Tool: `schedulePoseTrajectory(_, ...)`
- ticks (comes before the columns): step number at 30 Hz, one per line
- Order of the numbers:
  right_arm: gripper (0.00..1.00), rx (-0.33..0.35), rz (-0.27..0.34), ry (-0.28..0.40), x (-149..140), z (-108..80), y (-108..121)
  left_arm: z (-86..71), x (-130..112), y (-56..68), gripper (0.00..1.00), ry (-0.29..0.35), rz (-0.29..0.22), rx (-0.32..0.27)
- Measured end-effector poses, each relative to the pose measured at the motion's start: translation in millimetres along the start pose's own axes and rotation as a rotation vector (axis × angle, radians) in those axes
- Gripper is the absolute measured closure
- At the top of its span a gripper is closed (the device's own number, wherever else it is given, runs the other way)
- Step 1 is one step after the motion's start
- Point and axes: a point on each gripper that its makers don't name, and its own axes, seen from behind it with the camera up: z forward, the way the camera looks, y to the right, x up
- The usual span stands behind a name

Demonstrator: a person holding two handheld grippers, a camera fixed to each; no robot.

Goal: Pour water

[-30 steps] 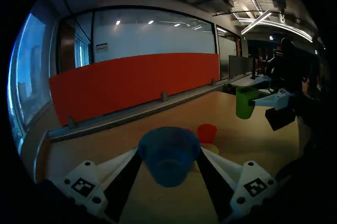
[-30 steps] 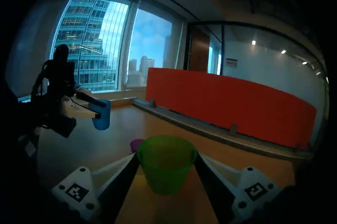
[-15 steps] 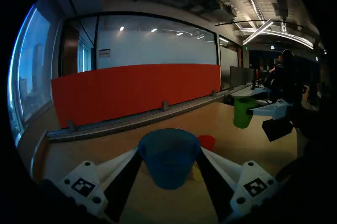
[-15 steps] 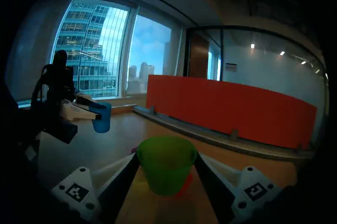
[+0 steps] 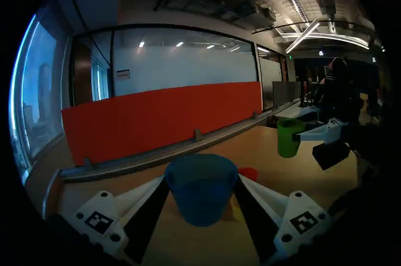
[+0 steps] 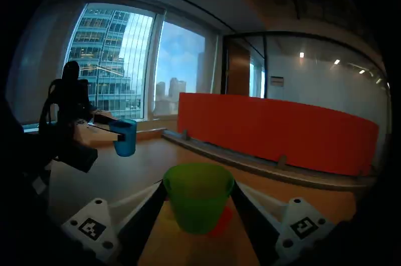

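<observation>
1. Left tool (image 5: 201,182): both fingers are closed on the blue cup (image 5: 201,197), one on each side of its wall. The cup is upright, mouth up, clear of the desk (image 5: 311,178). Whether it holds water cannot be told from the left gripper view.

2. Right tool (image 6: 199,189): both fingers grip the green cup (image 6: 199,200) at opposite sides. This cup is also upright and held above the desk surface. Its contents cannot be made out.

3. Relative position: the two cups are well apart and do not touch. In the left gripper view the green cup (image 5: 287,138) shows off to the right, held by the right tool over the desk. In the right gripper view the blue cup (image 6: 124,137) shows off to the left, held by the left tool (image 6: 114,135) at the window (image 6: 105,65) side of the desk.

4. Red cup (image 5: 248,172): stands on the desk, partly hidden behind the blue cup. In the right gripper view it shows below and behind the green cup.

5. Orange partition (image 5: 160,113): runs along the far edge of the desk, beyond all three cups.
</observation>
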Motion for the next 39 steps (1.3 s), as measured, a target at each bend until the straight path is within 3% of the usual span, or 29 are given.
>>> schedulePoseTrajectory(9, 0.08, 0.039, -0.001, 0.002, 1, 9.4, -16, -1.7, 21, 1.2, 0.14, 0.028, 0.053, 0.004)
schedulePoseTrajectory(39, 0.08, 0.159, 0.025, 0.029, 1, 46.7, -66, 4.6, 83, 6.9, 0.14, 0.073, 0.379, 0.052)
